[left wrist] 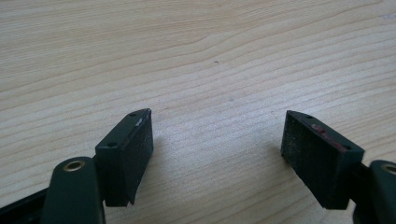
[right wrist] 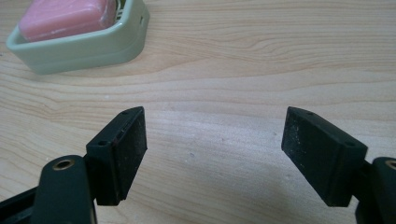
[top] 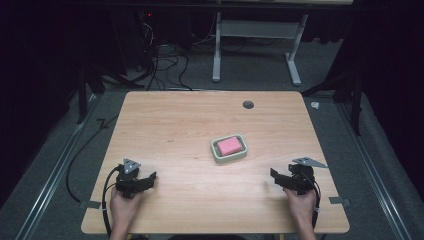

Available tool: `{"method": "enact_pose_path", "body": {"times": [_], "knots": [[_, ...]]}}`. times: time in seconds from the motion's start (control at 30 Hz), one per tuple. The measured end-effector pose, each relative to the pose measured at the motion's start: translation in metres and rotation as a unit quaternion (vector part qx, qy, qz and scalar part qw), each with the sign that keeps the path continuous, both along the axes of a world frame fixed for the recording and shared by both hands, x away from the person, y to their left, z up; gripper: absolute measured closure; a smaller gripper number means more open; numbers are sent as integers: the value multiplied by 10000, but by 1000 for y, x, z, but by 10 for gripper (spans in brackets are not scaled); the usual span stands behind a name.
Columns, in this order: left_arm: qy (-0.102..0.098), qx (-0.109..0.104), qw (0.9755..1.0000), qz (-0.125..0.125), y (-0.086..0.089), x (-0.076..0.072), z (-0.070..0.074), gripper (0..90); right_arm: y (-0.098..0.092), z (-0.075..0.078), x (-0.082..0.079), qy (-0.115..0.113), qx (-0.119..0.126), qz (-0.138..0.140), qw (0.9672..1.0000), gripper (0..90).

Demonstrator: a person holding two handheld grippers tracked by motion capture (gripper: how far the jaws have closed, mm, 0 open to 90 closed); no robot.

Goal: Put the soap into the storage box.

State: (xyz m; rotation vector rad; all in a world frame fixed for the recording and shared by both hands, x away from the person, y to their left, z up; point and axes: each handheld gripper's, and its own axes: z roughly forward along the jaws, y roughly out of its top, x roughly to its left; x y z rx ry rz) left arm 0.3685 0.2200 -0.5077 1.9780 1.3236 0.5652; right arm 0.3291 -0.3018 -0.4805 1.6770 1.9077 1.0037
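Observation:
A pink bar of soap (top: pixel 228 144) lies in a pale green soap dish (top: pixel 230 157) just right of the middle of the wooden table (top: pixel 185 125). My left gripper (top: pixel 151 177) rests near the front left of the table, held in a hand, jaws pointing right. In the left gripper view the left gripper (left wrist: pixel 217 135) stands open over bare wood. My right gripper (top: pixel 274 175) sits at the front right, jaws pointing left toward the dish. In the right gripper view the right gripper (right wrist: pixel 215 135) is open with nothing between its jaws, and the dish (right wrist: pixel 84 53) with the soap (right wrist: pixel 65 18) lies ahead at upper left.
A dark round grommet hole (top: pixel 248 104) sits near the table's far edge. Beyond the table stand a white desk frame (top: pixel 216 50) and loose cables (top: pixel 160 65) on the floor. Grey tape tabs (top: pixel 340 201) mark the front table corners.

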Motion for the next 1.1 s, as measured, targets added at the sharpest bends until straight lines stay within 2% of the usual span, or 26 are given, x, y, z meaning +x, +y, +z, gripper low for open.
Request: {"method": "enact_pose_path", "body": {"times": [0.33, 0.4, 0.7, 1.1], "knots": [[-6, -4, 10000, 2, 0, 0, 0, 257, 0, -6, 2, 36, -109, -42, 9999, 232], [0, 0, 10000, 1, 0, 0, 0, 257, 1, -8, 3, 46, -220, -39, 9997, 233], [-1, 1, 10000, 0, 0, 0, 0, 257, 3, -13, 5, 90, -344, -62, 9994, 233], [0, 1, 10000, 2, 0, 0, 0, 257, 2, -16, 5, 132, -431, -60, 9990, 230]]}}
